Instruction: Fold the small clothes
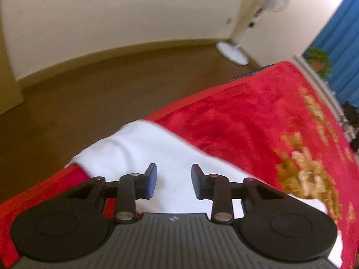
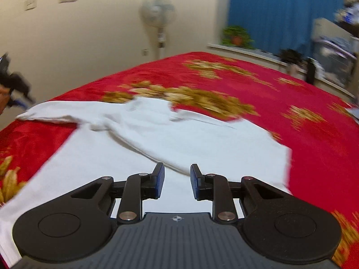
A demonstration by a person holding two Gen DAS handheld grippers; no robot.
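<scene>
We found both hand-held grippers — left point(image 1: 174, 180), right point(image 2: 177, 180) — parted and empty above the white garment point(image 2: 157, 134) on the red blanket point(image 2: 314, 112)

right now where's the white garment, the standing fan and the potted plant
white garment point(image 2: 202, 143), right wrist view, flat middle panel
standing fan point(image 2: 157, 11), right wrist view, round head
potted plant point(image 2: 237, 36), right wrist view, green leaves
</scene>
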